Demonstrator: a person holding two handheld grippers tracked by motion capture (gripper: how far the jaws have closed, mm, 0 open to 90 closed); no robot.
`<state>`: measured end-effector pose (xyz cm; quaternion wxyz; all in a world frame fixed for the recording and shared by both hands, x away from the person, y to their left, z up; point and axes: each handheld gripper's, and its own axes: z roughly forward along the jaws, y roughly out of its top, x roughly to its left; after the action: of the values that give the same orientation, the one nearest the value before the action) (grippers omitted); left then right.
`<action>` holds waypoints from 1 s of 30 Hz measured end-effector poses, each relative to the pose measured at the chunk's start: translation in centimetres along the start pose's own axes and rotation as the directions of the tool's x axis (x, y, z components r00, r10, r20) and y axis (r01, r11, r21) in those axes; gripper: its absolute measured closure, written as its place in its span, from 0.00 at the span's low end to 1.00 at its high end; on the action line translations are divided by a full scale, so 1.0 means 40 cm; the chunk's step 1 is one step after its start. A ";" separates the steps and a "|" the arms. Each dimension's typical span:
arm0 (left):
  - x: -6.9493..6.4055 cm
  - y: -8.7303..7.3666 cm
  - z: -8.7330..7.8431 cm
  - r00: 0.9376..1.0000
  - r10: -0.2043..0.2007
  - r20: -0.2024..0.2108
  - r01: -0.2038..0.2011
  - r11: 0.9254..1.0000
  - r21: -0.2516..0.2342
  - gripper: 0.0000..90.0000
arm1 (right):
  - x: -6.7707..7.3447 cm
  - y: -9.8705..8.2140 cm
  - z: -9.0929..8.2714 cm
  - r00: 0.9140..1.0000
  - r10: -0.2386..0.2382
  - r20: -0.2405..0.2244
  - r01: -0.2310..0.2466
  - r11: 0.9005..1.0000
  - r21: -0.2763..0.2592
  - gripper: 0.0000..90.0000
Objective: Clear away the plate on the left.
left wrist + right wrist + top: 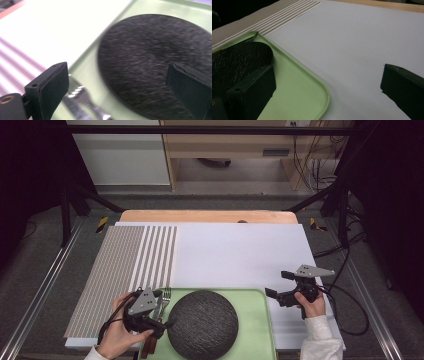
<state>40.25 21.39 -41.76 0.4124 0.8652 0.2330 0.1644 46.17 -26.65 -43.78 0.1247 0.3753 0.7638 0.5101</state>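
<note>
**Left jaws spread beside the dark plate, cutlery just below**

The left gripper has its jaws wide apart and holds nothing. One jaw stands over the fork, the other over the dark textured plate. The right gripper is also open and empty, hovering over the white mat just beside the green tray's rim.

In the high view the plate sits in the middle of the tray, with the fork lying along its left edge under the left gripper.

Judging by the aim, the cutlery is the likely target. To do this well, the left jaws should come down square over the fork's neck, clear of the plate's rim, and close only once both pads straddle the metal; a tilted approach could nudge the plate or skid the fork along the tray.

The left gripper view is motion-blurred, so the fork's tines are vague. The hand hides most of the cutlery, and a brown handle near the bottom edge is cut off; I cannot tell whether it belongs to a knife.
</note>
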 end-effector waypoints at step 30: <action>0.202 -0.177 -0.056 0.948 -0.276 -0.159 0.269 0.961 -0.066 0.05 | -0.002 -0.005 0.006 1.000 -0.003 0.007 0.003 1.000 0.027 0.01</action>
<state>44.06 31.08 -45.24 0.4288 0.7989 0.3802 0.1825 46.26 -26.60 -44.09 0.1231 0.3775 0.7707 0.4983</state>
